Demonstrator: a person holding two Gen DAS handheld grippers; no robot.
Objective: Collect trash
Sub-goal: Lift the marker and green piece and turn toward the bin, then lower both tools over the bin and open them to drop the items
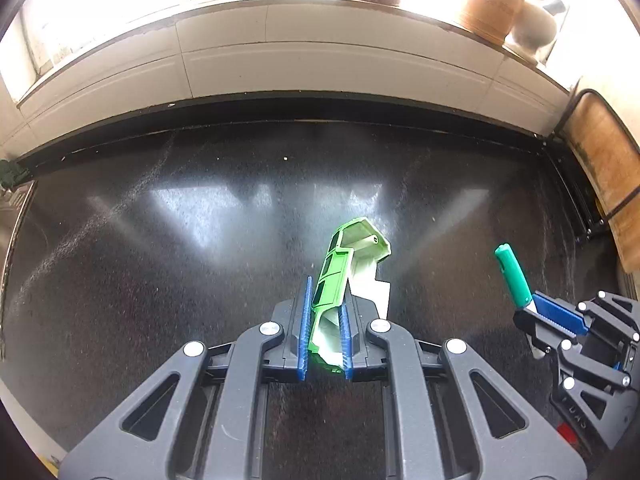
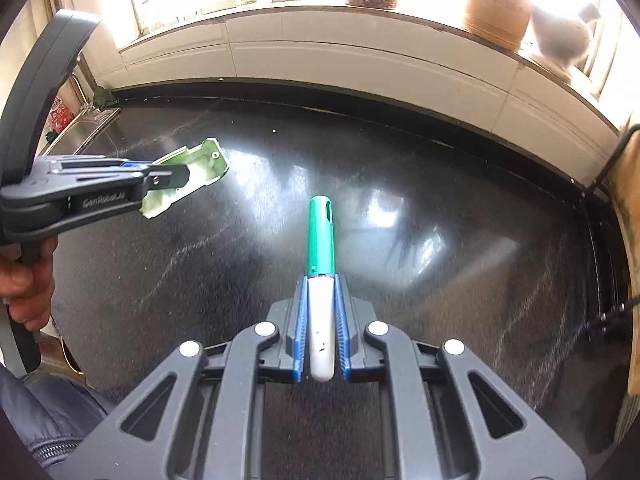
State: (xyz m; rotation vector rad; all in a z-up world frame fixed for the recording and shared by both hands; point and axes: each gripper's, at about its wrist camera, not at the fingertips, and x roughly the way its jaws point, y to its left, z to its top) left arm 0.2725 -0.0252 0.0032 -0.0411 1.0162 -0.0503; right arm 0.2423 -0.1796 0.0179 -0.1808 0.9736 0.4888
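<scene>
My left gripper [image 1: 325,308] is shut on a bright green plastic car-body shell [image 1: 340,264], which sticks up and forward from between the blue pads above the black counter [image 1: 200,220]. In the right wrist view that same shell [image 2: 196,168] shows at the left, clamped in the left gripper [image 2: 168,178]. My right gripper [image 2: 322,312] is shut on a marker with a white barrel and a green cap [image 2: 321,236], cap pointing forward. The left wrist view shows this marker [image 1: 514,276] at the right, held by the right gripper [image 1: 536,310].
The counter [image 2: 440,240] is glossy black with glare patches. A white tiled wall [image 1: 320,60] and a windowsill with jars [image 1: 492,0] run along the back. A wooden board [image 1: 608,184] in a wire rack stands at the right. A sink [image 2: 86,128] lies far left. A hand [image 2: 28,280] holds the left tool.
</scene>
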